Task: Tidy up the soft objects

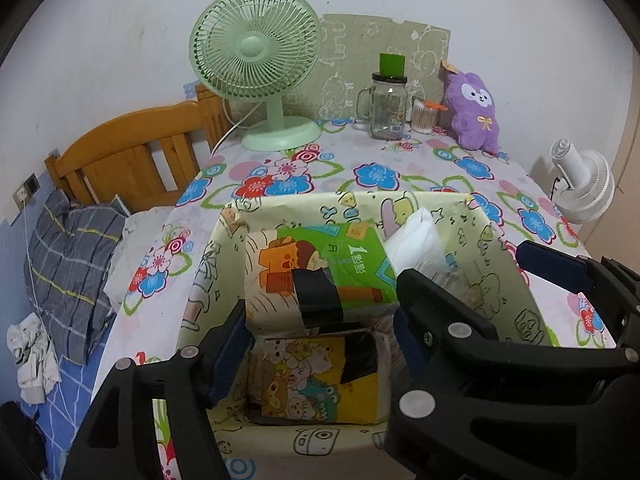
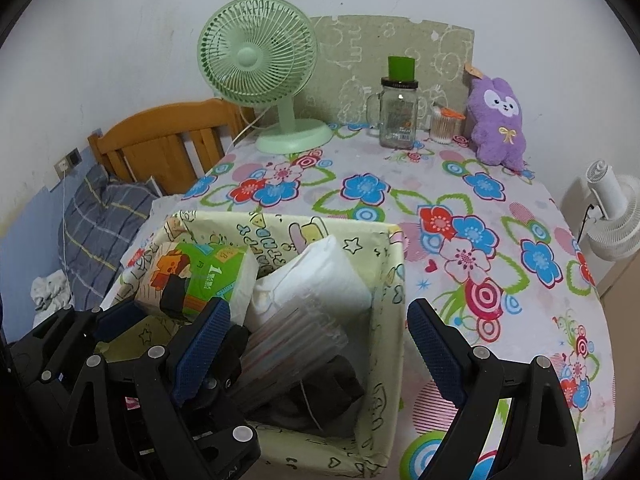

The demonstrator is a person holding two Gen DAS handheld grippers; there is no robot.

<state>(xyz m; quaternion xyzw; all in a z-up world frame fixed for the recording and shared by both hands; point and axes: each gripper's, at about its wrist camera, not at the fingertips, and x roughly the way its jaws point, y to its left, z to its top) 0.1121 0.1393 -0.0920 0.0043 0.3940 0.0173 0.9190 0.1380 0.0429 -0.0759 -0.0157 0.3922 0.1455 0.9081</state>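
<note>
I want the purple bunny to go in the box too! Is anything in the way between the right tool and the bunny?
Nothing visible blocks it. The right tool is open over the box, and only flowered tablecloth lies before the purple bunny. The jar and swab cup stand to its left.

Home bedroom, wooden headboard [image 1: 132,156] (pillow [image 1: 68,276] beside), desk fan [image 1: 256,64]

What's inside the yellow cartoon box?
The yellow box holds a green tissue pack, a second cartoon pack below it, and white packs. Its bottom is covered.
</note>
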